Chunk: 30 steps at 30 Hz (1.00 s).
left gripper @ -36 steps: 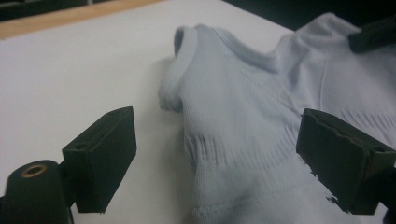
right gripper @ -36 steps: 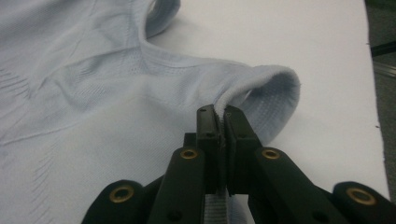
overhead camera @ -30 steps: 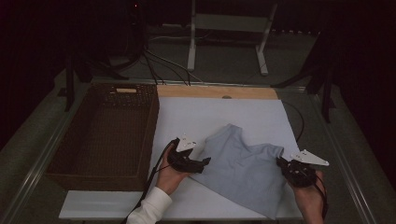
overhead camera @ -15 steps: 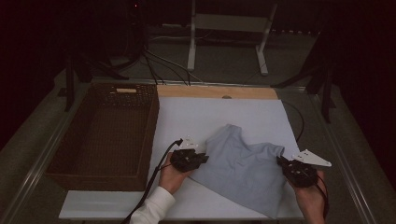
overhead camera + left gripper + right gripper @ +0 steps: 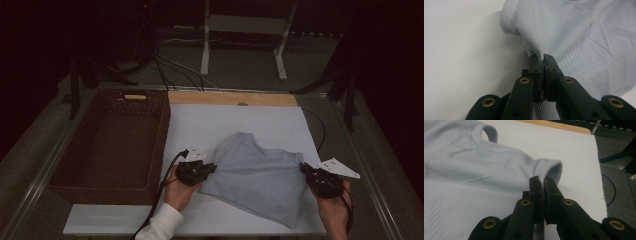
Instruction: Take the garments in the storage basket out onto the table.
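Observation:
A pale blue knitted garment (image 5: 260, 177) lies spread on the white table top (image 5: 240, 125), toward the near edge. My left gripper (image 5: 214, 168) is at its left edge, and its jaws have just been closing; they are now shut on a ribbed fold of the garment (image 5: 534, 47). My left gripper (image 5: 542, 58) pinches that cloth between its fingertips. My right gripper (image 5: 303, 169) is at the garment's right edge, shut on a rolled hem (image 5: 549, 167). My right gripper (image 5: 542, 180) holds the fabric (image 5: 474, 162) pressed between its pads.
A dark woven basket (image 5: 112, 140) stands at the left of the table, touching the white top's edge. A wooden strip (image 5: 232, 98) runs along the far edge. Cables (image 5: 170, 67) and a metal stand (image 5: 245, 40) lie beyond the table.
My left gripper has slid a little right onto the garment's left edge and closed on it. The right gripper has stayed where it was, still gripping the cloth.

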Available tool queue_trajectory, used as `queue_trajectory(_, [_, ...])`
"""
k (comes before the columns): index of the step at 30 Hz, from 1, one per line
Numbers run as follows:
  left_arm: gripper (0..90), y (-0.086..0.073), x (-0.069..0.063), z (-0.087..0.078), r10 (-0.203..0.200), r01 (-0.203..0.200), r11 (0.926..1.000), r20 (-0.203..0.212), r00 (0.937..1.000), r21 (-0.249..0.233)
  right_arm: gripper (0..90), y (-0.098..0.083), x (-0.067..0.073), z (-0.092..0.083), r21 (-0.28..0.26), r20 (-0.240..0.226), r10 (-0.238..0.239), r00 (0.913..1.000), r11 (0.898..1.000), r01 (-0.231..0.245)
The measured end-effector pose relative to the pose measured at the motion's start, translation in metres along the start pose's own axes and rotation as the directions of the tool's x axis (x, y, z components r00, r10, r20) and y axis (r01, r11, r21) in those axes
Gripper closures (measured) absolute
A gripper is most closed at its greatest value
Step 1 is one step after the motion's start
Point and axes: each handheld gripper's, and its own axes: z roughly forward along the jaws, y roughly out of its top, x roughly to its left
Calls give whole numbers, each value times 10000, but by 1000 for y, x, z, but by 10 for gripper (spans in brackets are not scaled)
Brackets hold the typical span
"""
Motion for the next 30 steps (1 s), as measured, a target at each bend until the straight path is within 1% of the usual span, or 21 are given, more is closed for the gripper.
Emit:
queue_trajectory(1, [871,0,0,0,32,-32,10000,-31,10000,-2,866,-1,5,4,223,-59,-202,9998,9995,204])
queue_trajectory(2, [871,0,-1,0,48,-48,10000,-65,10000,-8,854,-1,7,6,323,-143,-279,9995,9991,283])
queue_trajectory(5, [870,0,0,-3,21,-21,10000,-157,9999,-42,706,-1,12,6,328,-108,-438,9990,9985,441])
queue_trajectory(6, [870,0,0,-4,23,-24,10000,-166,9999,-70,646,-1,12,4,279,-155,-435,9989,9986,439])
queue_trajectory(8, [870,1,1,-6,-4,2,9999,-191,9998,-109,511,0,13,2,125,-405,-353,9986,9993,358])
queue_trajectory(9, [870,1,1,-7,7,-9,9999,-198,9998,-101,472,0,13,1,57,-514,-272,9983,9996,276])
queue_trajectory(12, [870,1,0,-8,28,-30,10000,-198,9998,-81,390,0,14,-1,19,-445,-177,9989,9998,178])
queue_trajectory(14, [870,1,0,-9,6,-8,9999,-165,9999,-116,370,-1,15,-1,29,-486,-181,9987,9998,183])
queue_trajectory(16, [870,2,1,-10,28,-30,9999,-183,9998,-104,369,-1,16,-2,107,-657,-227,9976,9997,234])
queue_trajectory(21, [871,3,0,-14,-62,57,9998,-283,9996,-177,402,-3,17,0,341,-912,-280,9954,9989,313])
queue_trajectory(25, [871,5,1,-19,-138,130,9996,-322,9994,-253,402,-3,16,0,326,-907,-308,9954,9989,339])
queue_trajectory(28, [871,6,0,-23,-259,248,9992,-359,9990,-309,394,-3,16,0,314,-910,-321,9953,9989,351])
queue_trajectory(29, [871,6,0,-23,-259,248,9992,-359,9990,-309,394,-3,16,0,314,-910,-321,9953,9989,351])
queue_trajectory(30, [871,7,-2,-27,-215,203,9991,-330,9992,-368,383,-3,16,0,279,-926,-294,9953,9991,321])
